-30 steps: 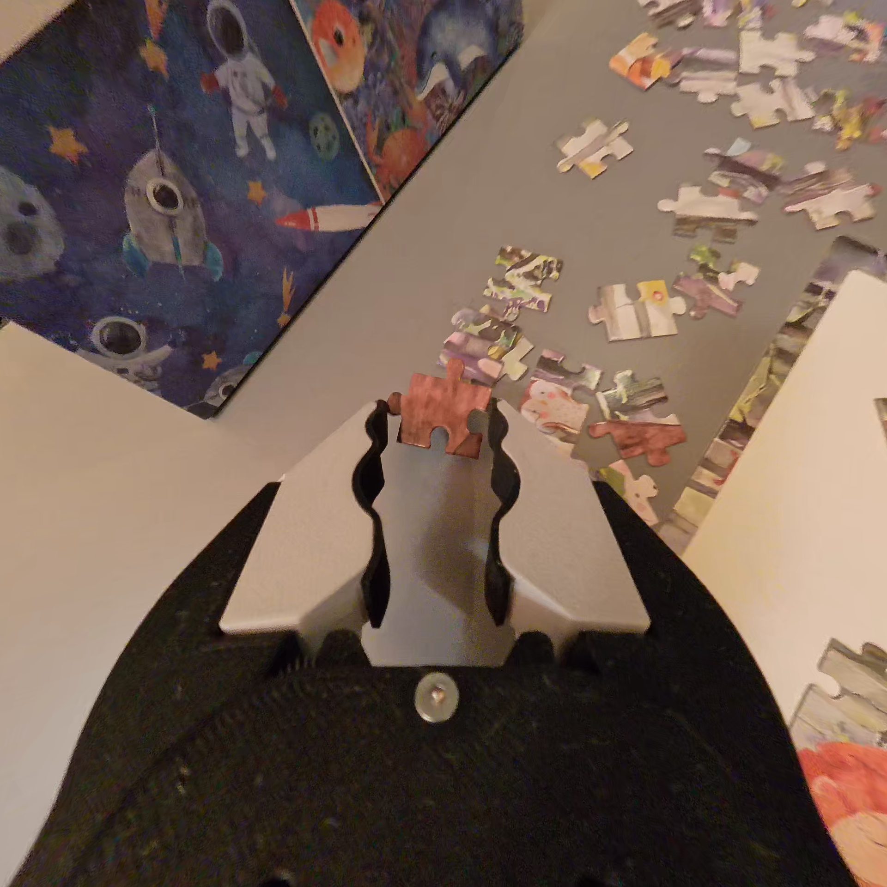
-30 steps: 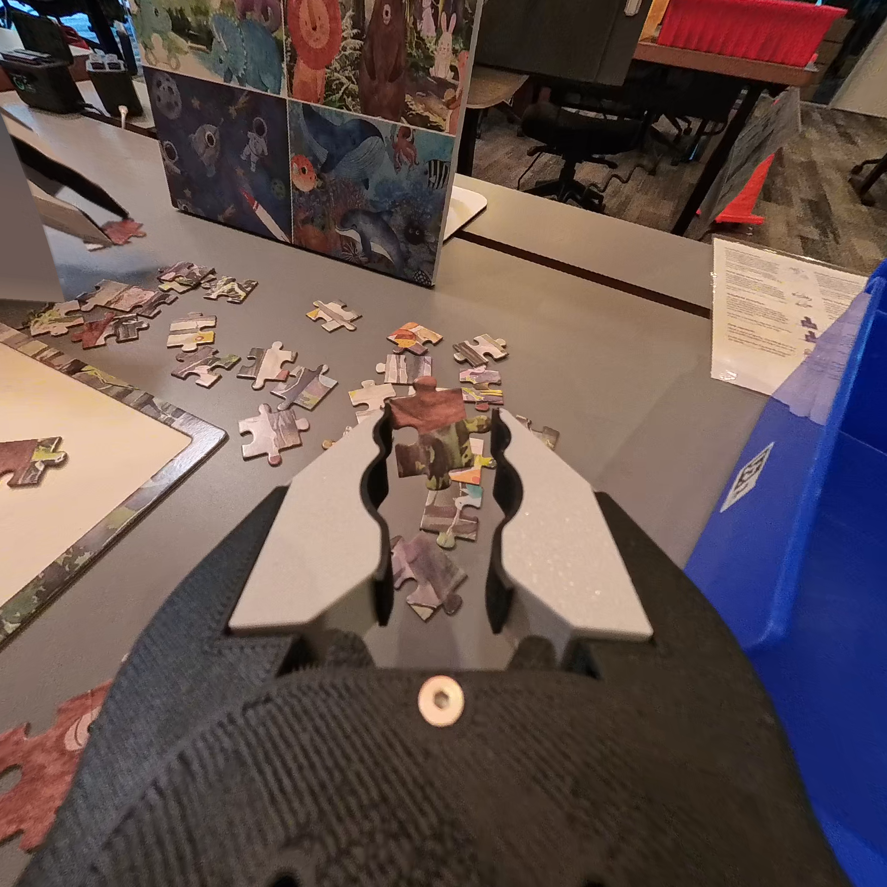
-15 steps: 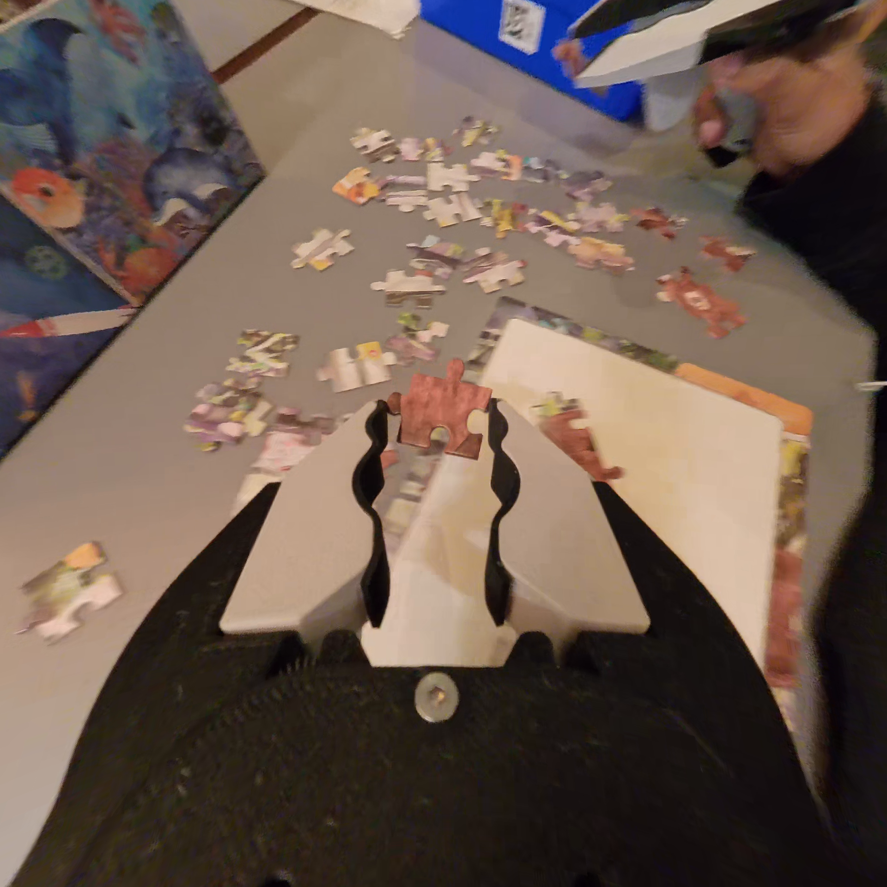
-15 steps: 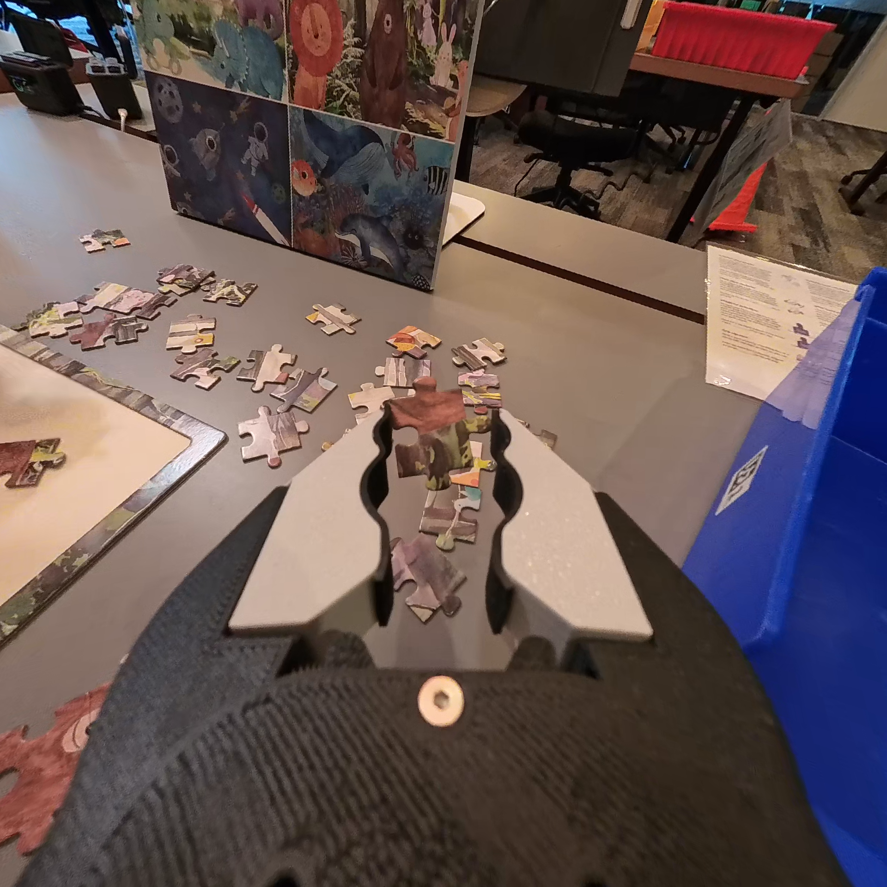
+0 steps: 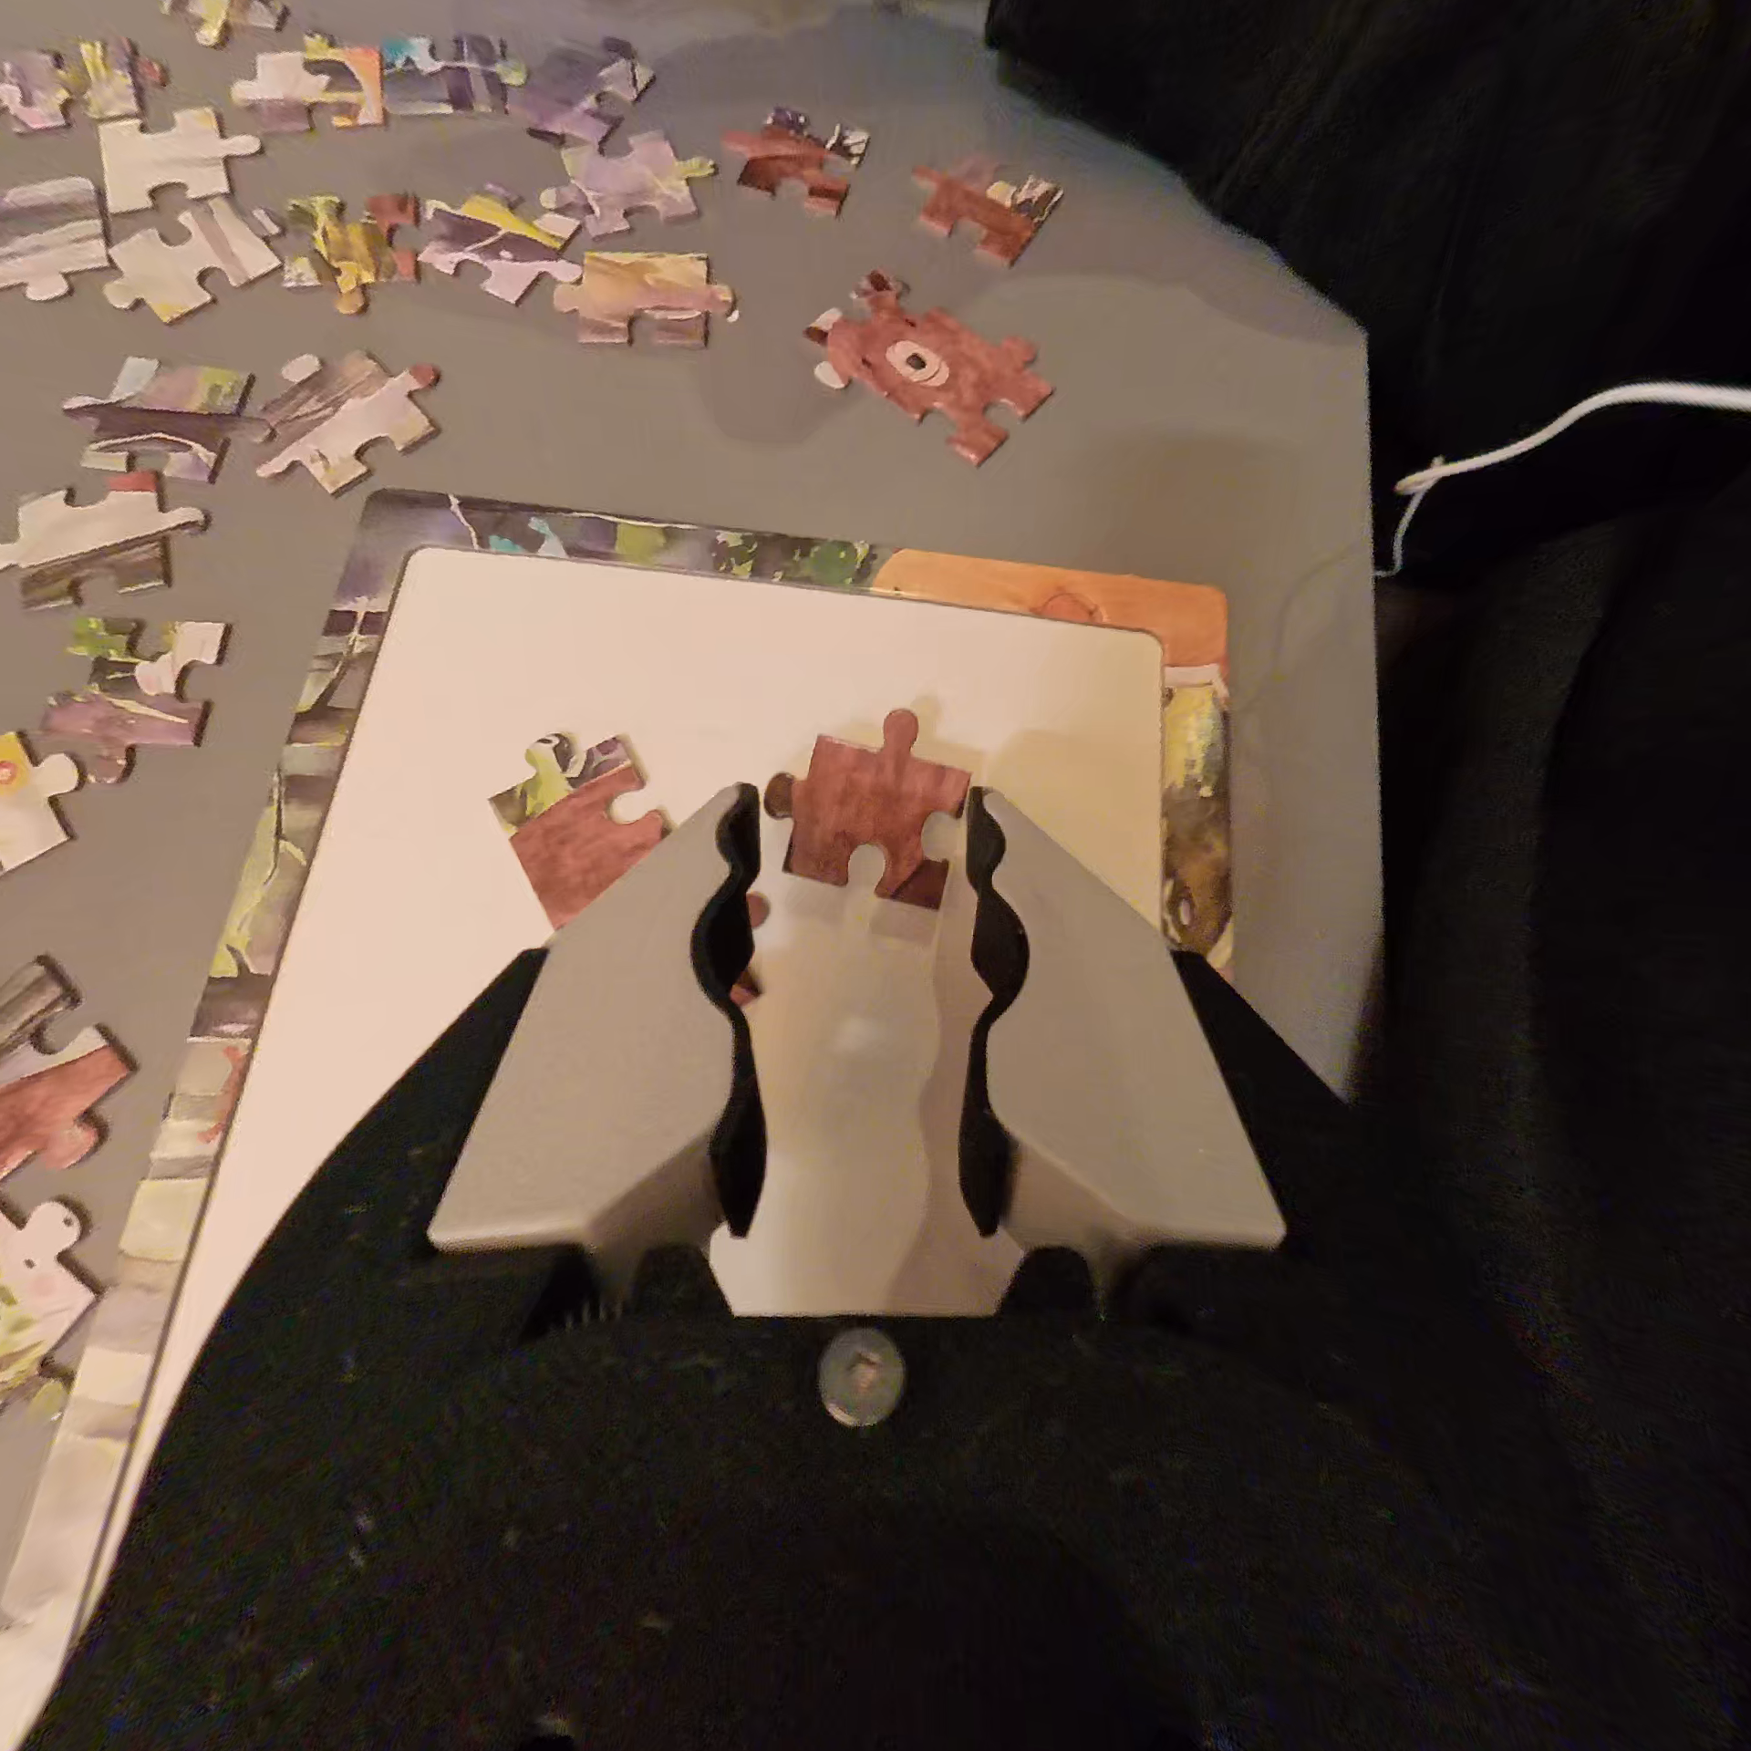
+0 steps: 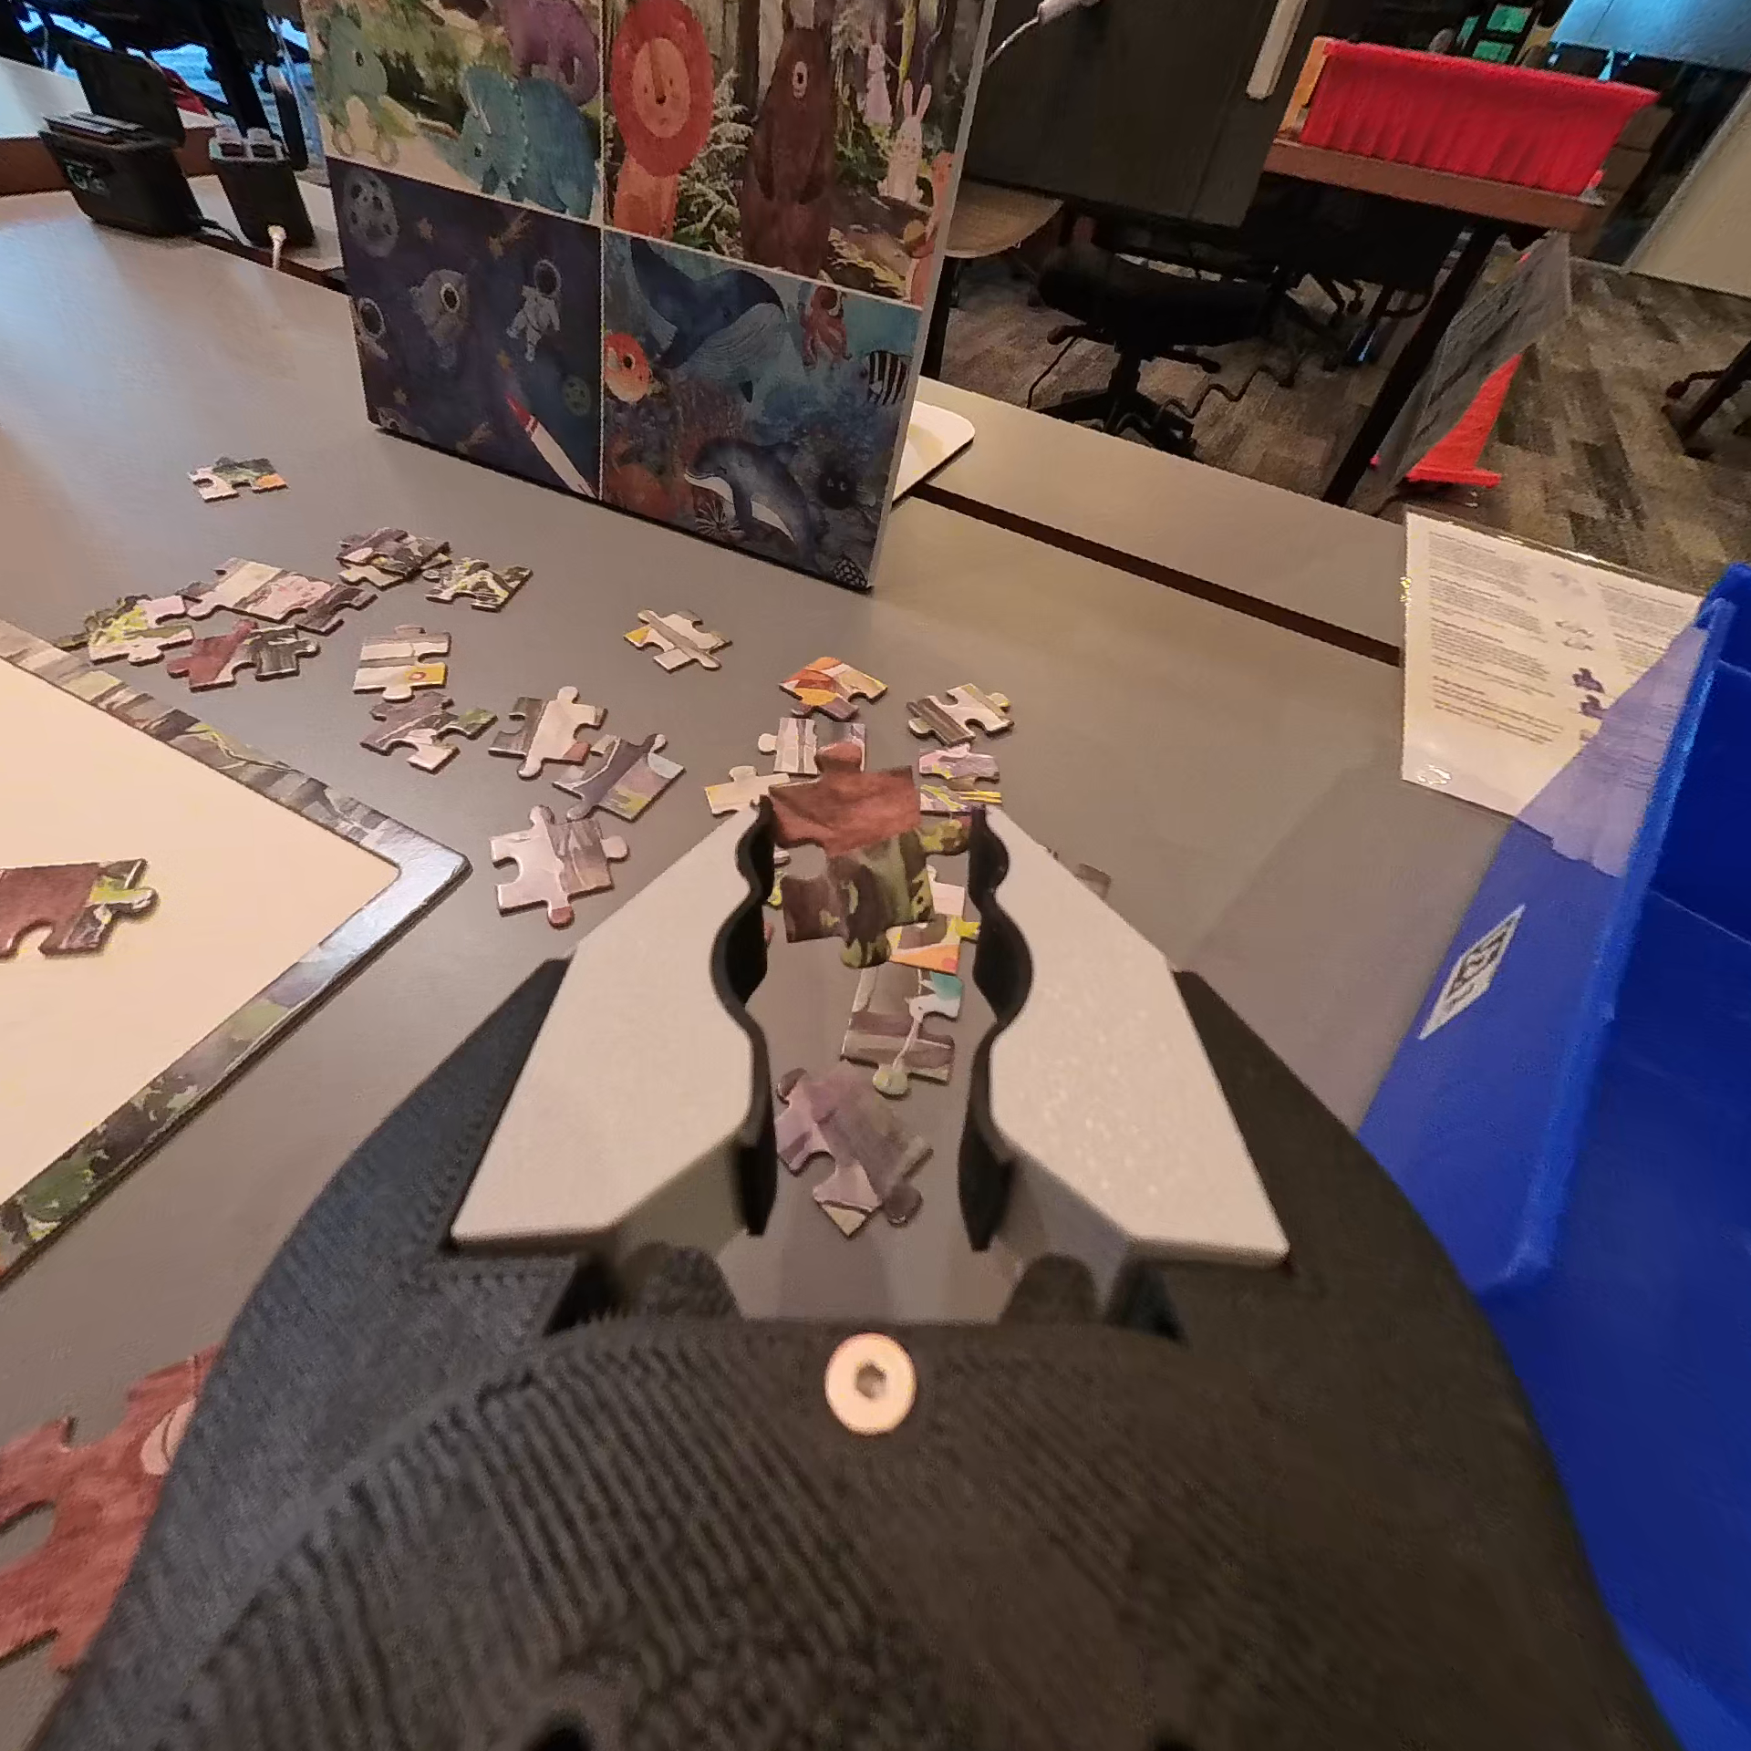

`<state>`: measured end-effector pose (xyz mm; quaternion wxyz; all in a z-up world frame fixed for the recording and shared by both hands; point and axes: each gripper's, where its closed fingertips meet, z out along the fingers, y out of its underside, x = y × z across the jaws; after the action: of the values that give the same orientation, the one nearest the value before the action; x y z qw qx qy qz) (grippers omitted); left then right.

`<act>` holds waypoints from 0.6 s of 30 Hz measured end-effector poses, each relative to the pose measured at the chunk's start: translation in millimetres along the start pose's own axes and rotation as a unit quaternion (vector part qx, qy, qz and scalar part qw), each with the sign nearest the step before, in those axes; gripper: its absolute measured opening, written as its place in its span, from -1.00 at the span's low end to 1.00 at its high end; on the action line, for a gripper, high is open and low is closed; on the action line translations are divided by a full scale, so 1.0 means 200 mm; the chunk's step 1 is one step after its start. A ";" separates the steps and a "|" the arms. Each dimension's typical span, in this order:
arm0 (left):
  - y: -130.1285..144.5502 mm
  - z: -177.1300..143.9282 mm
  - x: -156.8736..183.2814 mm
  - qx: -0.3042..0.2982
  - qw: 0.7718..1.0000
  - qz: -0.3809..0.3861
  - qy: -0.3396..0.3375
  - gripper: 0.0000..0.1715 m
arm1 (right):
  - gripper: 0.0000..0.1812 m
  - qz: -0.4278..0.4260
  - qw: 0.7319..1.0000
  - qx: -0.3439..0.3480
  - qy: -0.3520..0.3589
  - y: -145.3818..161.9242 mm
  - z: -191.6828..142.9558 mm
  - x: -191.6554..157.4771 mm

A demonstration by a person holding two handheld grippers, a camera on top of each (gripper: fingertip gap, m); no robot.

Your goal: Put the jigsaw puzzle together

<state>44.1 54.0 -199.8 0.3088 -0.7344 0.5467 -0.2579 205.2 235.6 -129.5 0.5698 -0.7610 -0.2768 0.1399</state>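
Note:
My left gripper is shut on a plain brown puzzle piece and holds it just above the cream inside of the puzzle tray. A brown-and-green piece lies in the tray just to its left; it also shows in the right wrist view. My right gripper is shut on a brown and dark green piece and holds it above loose pieces on the grey table. The tray's patterned frame lies left of it.
Several loose pieces lie beyond the tray, among them a brown bear-face cluster. An upright picture box stands at the back. A blue bin is close on the right, a paper sheet behind it. A person's dark clothing borders the table edge. My hands' fingertips stand some 25 centimetres from each other.
My left gripper has swung right from the picture box to above the tray, keeping the brown piece. My right gripper has barely moved and still holds its piece.

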 end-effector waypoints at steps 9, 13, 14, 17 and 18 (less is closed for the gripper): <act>0.01 -0.12 -0.14 0.024 0.999 -0.012 -0.031 -0.44 | -0.57 -0.002 1.000 0.001 0.000 0.00 0.00 0.00; 0.04 -0.18 -0.26 0.048 0.996 -0.043 -0.061 -0.49 | -0.57 -0.004 1.000 -0.002 0.000 0.00 0.00 -0.01; 0.04 -0.19 -0.29 0.060 0.995 -0.054 -0.063 -0.50 | -0.57 -0.005 1.000 -0.002 0.000 0.00 0.00 -0.01; 0.04 -0.22 -0.31 0.094 0.991 -0.079 -0.057 -0.56 | -0.57 -0.007 1.000 -0.004 0.001 0.01 0.00 -0.01; 0.03 -0.22 -0.32 0.101 0.990 -0.084 -0.054 -0.57 | -0.57 -0.007 1.000 -0.005 0.001 0.01 0.01 -0.01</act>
<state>-9.2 106.1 -177.4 0.3879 -0.7558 0.4363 -0.2966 204.1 235.2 -131.8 0.5671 -0.7622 -0.2820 0.1334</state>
